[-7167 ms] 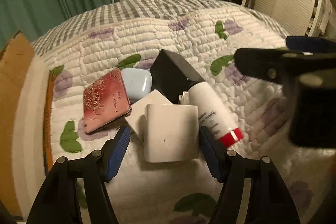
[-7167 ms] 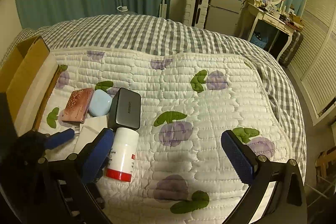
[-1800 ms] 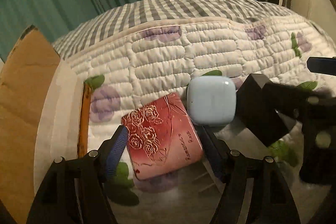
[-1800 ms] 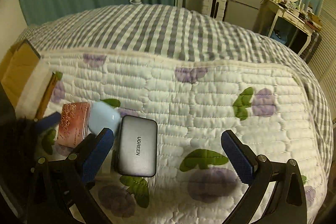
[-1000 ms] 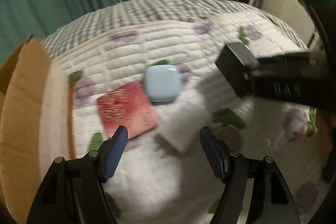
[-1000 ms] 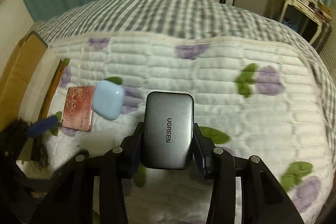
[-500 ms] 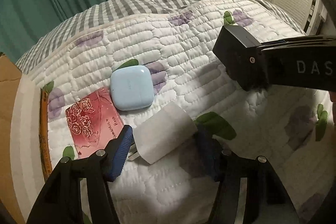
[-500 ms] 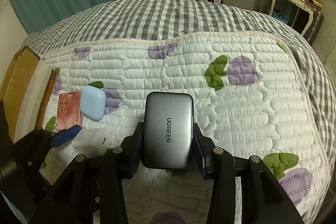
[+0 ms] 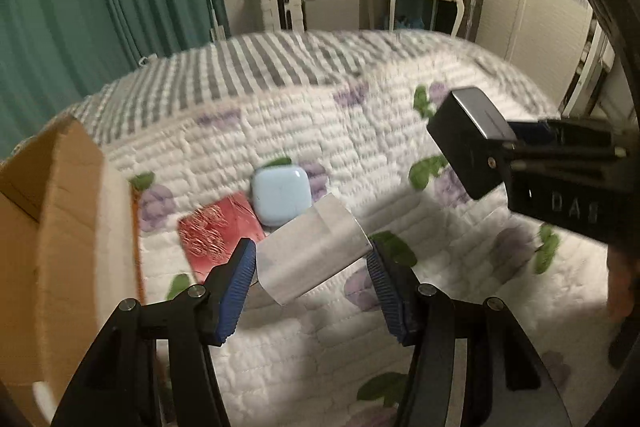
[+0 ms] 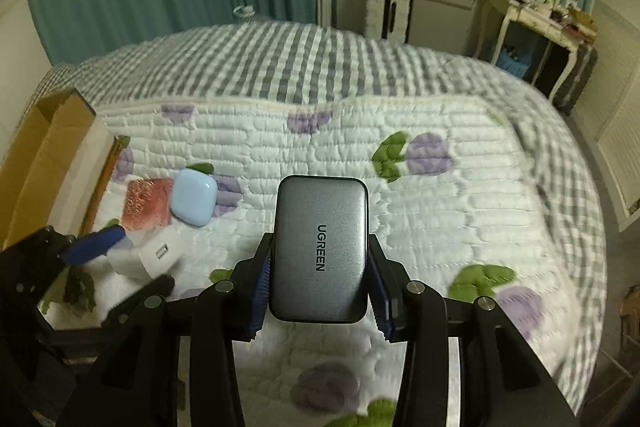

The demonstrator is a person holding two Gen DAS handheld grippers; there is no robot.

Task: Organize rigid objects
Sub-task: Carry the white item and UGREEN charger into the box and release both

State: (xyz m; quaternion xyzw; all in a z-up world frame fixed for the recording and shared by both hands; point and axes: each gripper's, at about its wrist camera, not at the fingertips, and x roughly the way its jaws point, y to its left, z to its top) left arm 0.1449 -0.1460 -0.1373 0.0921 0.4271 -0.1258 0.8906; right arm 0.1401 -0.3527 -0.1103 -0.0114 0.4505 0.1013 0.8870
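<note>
My left gripper is shut on a white charger block, held tilted above the quilt; it also shows in the right wrist view. My right gripper is shut on a grey UGREEN charger, lifted above the bed; it appears at the right of the left wrist view. A light blue case and a red embossed card holder lie side by side on the quilt, also seen in the right wrist view, the case and the holder.
An open cardboard box stands at the bed's left edge, also in the right wrist view. The white quilt with purple and green prints spreads to the right. A fridge, dresser and curtains stand beyond the bed.
Both grippers have risen with their chargers; the white charger is now off the quilt. The view has tilted up toward the room.
</note>
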